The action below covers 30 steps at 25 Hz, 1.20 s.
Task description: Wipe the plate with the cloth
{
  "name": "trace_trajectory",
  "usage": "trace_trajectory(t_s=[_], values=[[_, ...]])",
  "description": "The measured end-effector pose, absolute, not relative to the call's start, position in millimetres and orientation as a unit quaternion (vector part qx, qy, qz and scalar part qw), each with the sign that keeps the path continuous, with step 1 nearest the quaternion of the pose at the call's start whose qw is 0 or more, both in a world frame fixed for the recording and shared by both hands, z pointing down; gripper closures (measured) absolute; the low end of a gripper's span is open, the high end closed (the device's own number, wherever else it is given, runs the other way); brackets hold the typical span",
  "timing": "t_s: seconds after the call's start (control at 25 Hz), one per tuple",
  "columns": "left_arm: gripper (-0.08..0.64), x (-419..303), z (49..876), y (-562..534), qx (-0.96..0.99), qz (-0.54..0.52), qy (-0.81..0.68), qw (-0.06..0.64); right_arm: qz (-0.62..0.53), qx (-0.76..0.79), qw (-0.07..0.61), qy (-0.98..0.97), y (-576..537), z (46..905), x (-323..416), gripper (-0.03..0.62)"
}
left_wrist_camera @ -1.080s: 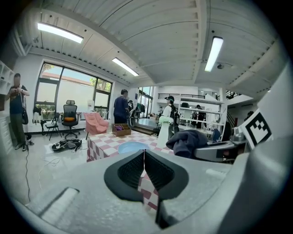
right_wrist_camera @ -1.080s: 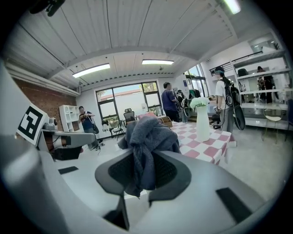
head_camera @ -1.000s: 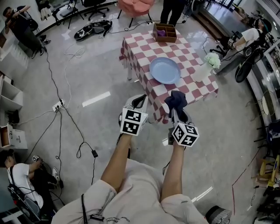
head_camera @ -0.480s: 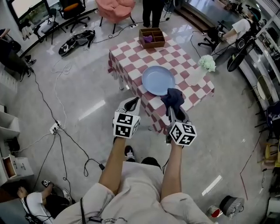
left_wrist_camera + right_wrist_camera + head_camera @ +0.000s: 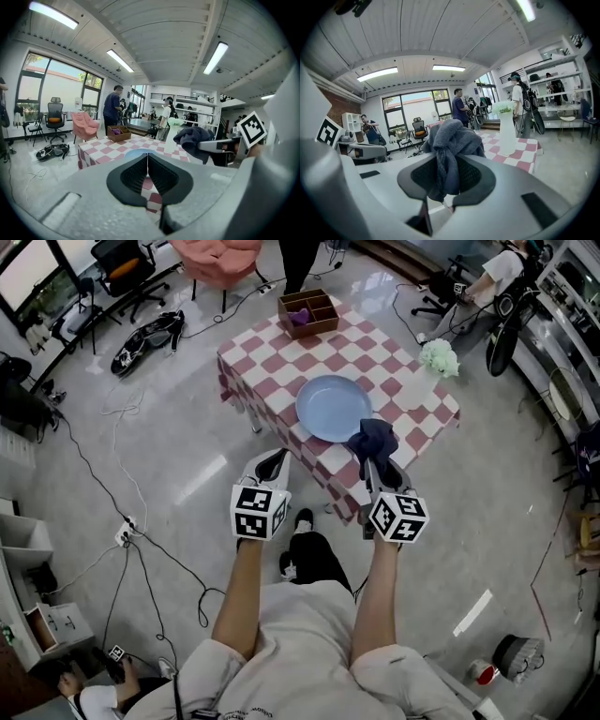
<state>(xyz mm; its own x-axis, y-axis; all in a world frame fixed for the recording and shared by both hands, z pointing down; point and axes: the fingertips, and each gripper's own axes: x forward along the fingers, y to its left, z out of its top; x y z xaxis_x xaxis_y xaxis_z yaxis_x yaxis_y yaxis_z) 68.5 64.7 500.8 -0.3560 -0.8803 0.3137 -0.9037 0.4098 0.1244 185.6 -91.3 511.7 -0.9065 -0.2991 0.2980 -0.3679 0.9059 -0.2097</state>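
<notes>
Red-and-white checked counter [image 5: 272,357] out in front. On it, near the close edge, a round light-blue plate [image 5: 328,407]. Right gripper [image 5: 374,460] with jaws squeezed on a dark blue cloth [image 5: 373,437], bunched up and sticking out past the tips, right by the plate's near rim; hard to tell if touching. Left gripper [image 5: 270,463] just off the counter's edge, jaws pressed together, holding nothing. At the far end, a brown wooden box [image 5: 323,322] with a purple thing [image 5: 300,313] in one part. White vase [image 5: 419,390] of pale green flowers [image 5: 439,357] by the right corner.
</notes>
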Motion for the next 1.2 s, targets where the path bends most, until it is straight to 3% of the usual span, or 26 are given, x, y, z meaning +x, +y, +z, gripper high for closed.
trace_trajectory(t_s=[0.48,1.2], values=[[0.549,-12.2,499.1,-1.0,0.572,0.056,-0.802,0.165,0.132,0.187,0.144,-0.963,-146.5,518.3,105.2,0.499],[0.548,-122.3,491.9,-82.4,0.615,0.128,-0.759,0.171,0.169,0.210,0.099,-0.958,-236.6,506.9,-21.4,0.497]])
